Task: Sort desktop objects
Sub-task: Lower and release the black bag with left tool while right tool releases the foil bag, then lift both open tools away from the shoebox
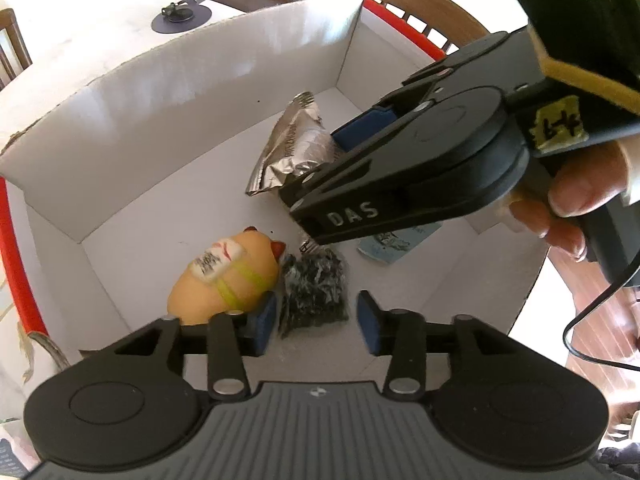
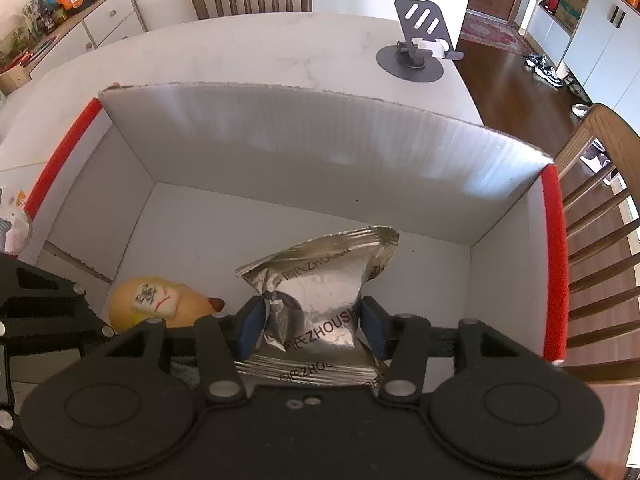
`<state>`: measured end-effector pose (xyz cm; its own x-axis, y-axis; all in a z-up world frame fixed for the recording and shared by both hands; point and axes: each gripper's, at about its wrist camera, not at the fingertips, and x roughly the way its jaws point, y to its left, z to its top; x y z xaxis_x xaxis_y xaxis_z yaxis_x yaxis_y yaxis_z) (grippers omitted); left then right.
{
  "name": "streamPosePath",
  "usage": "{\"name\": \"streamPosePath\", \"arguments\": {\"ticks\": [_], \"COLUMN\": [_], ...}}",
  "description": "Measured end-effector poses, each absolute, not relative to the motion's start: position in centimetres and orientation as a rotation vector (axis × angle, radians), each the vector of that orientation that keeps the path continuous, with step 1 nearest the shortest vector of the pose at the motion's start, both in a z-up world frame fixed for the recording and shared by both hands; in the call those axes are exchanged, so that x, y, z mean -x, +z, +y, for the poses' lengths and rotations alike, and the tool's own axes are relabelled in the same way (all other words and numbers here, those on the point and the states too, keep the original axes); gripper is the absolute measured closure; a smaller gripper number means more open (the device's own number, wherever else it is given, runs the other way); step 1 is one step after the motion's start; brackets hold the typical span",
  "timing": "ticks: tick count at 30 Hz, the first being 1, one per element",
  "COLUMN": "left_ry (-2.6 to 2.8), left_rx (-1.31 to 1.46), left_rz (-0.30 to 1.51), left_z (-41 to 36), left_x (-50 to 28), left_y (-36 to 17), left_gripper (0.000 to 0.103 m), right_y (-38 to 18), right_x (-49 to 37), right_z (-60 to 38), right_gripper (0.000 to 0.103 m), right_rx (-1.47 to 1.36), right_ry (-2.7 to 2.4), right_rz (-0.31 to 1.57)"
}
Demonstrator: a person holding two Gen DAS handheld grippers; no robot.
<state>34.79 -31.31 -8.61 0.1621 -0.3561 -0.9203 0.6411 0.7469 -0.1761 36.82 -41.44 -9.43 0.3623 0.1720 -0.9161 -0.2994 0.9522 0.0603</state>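
Reaching into the white box (image 2: 280, 140), your right gripper (image 2: 312, 330) pinches the silver foil packet (image 2: 320, 280); your left gripper (image 1: 316, 320) hangs open around the dark bag (image 1: 314, 292), the toy (image 1: 224, 276) at nine o'clock.

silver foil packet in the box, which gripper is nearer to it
Right. The right gripper straddles the silver foil packet; the left gripper sits beside it, over a dark bag.

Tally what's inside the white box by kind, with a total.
Silver foil packet: 1
Yellow toy figure: 1
Clear bag of dark bits: 1
Pale blue printed packet, partly hidden: 1
Total: 4
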Motion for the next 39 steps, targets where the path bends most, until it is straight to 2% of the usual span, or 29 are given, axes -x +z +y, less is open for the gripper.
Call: {"name": "streamPosePath", "arguments": {"ticks": [2,5,39], "left_ry": [-0.715,-0.699,-0.694], "left_rx": [-0.284,-0.268,-0.186], "left_rz": [1.202,1.191,0.956], "left_z": [-31.3,-31.0,-25.0], "left_x": [-34.7,-34.5,-27.1], "left_y": [-8.3,-7.8,-1.2], "left_gripper": [0.052,0.052,0.052], "right_y": [-9.2,-8.4,-0.4], "right_x": [-36.8,-36.3,-27.5], "right_z": [-41.6,-42.0,-43.0], "right_gripper": [0.05,0.039,0.039], "right_rx": [0.118,0.108,0.017], "right_ry": [0.3,0.299,0.332], "right_rz": [1.155,1.135,0.968]}}
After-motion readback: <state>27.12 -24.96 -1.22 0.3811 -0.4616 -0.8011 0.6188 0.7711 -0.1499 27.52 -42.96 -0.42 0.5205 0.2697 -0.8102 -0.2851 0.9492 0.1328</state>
